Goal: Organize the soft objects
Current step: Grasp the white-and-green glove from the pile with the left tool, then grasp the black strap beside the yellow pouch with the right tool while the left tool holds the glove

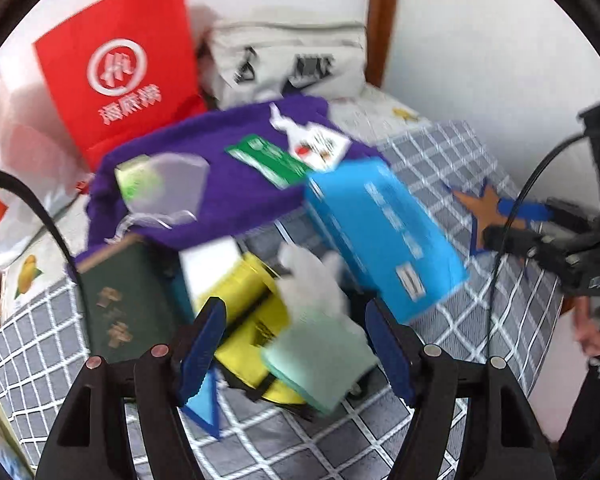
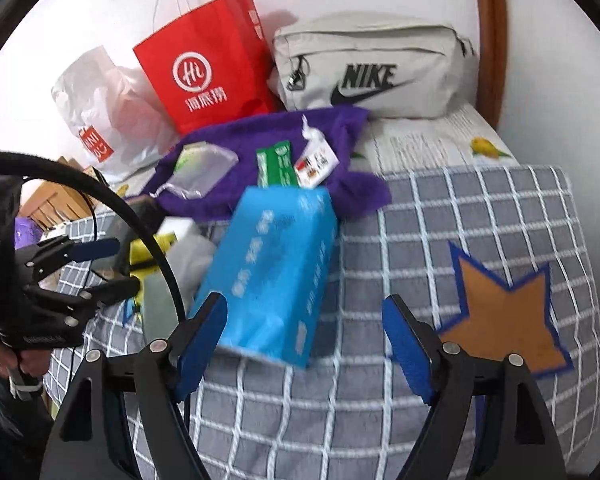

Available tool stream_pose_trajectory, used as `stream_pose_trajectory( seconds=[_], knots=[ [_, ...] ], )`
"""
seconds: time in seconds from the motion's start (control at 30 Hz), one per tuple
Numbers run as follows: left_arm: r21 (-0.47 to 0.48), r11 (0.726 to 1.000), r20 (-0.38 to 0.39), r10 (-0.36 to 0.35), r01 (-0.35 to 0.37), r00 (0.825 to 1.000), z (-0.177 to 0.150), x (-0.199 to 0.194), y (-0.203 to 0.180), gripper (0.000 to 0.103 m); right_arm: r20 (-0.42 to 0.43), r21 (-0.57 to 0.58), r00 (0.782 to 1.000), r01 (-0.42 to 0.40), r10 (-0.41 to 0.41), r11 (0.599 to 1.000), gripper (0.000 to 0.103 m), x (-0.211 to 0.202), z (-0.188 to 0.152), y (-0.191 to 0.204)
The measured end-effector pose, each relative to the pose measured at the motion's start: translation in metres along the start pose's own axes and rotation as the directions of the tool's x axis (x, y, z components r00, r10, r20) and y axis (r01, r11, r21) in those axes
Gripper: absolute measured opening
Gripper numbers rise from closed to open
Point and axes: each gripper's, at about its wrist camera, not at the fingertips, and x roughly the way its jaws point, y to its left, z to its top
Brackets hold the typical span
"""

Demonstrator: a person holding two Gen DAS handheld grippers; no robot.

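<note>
Currently both tools are released: the left tool (image 1: 296, 354) straddles the mint cloth (image 1: 320, 364), the right tool (image 2: 306, 346) frames the blue pack (image 2: 276, 268), apparently for sorting.

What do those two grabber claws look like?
Both match. The left gripper and right gripper have black triangular frames with cut-out holes, round silver bolts, and flat blue fingers. A black cable loops off the left one.

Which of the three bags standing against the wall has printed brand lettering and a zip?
The pale grey Nike pouch, rightmost; the red paper bag has cord handles, and the white plastic bag is crumpled.
</note>
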Motion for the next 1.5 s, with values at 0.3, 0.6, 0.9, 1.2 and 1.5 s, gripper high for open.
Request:
stream_pose_trajectory(
  seconds=[0.3,0.6,0.9,1.2,1.5],
  knots=[
    [0.046,0.998,-0.117,0.040,-0.035,0.992,-0.013,0.052,-0.021,0.068,0.013,0.062,1.000,0.027,-0.028,0.998,0.079,-0.023,-0.028,-0.021],
    [0.046,0.999,-0.103,0.004,0.000,0.995,-0.015,0.050,-0.016,0.016,0.024,0.061,0.999,0.040,-0.041,0.997,0.079,-0.029,-0.032,-0.024],
    [-0.020,1.000,0.007,-0.001,0.001,1.000,-0.023,-0.007,0.003,0.016,0.020,-0.033,1.000,-0.016,0.017,0.999,0.079,-0.032,-0.037,0.016],
    [-0.127,0.992,0.041,0.010,-0.005,0.999,-0.055,-0.038,0.033,0.016,-0.033,-0.123,0.994,-0.107,0.104,0.987,0.079,-0.013,-0.053,0.078],
    [-0.195,0.981,0.056,0.002,0.009,0.998,-0.091,-0.051,0.052,0.016,-0.073,-0.130,0.987,-0.150,0.142,0.980,0.066,0.029,-0.060,0.116]
  ],
)
